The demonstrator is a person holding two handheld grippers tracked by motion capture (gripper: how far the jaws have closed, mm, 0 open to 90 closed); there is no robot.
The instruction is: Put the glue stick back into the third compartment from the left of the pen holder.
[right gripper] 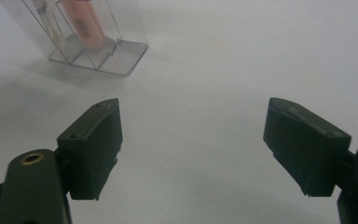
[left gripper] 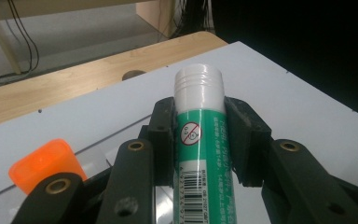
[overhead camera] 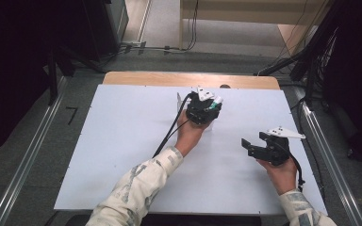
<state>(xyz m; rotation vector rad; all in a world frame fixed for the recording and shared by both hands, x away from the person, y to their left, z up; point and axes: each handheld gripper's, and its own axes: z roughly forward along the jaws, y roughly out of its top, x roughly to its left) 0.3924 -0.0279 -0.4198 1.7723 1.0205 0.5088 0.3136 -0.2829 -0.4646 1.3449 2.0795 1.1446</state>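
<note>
- A white board (overhead camera: 122, 155) covers a wooden table (overhead camera: 160, 78), with grey floor, metal rails and trailing cables around it and darkness at both sides of the room.
- Towards the far middle of the board, the left gripper (overhead camera: 206, 107) is up off the surface, the person's hand (overhead camera: 188, 133) beneath it and a patterned sleeve (overhead camera: 136, 188) running back to the near edge.
- In the left gripper view that gripper (left gripper: 199, 135) is clamped on a glue stick (left gripper: 200, 154), a pad pressed against each side of the green label.
- The stick stands lengthways between the jaws, its white ribbed cap (left gripper: 199, 88) poking out past the tips towards the far wooden edge; a barcode shows lower down the tube.
- An orange cap (left gripper: 44, 163) sits low at the left of that view, just beside the gripper; what it belongs to cannot be told from here.
- Over on the right, the right gripper (overhead camera: 252, 145) hovers near the board's right side, well apart from the left one, pointing left.
- In the right gripper view its jaws gape wide (right gripper: 193, 140), nothing but bare white board between them.
- Beyond them, far left in that view, a clear plastic organiser (right gripper: 98, 51) stands on the board with a pinkish tube (right gripper: 84, 23) upright in one compartment.
</note>
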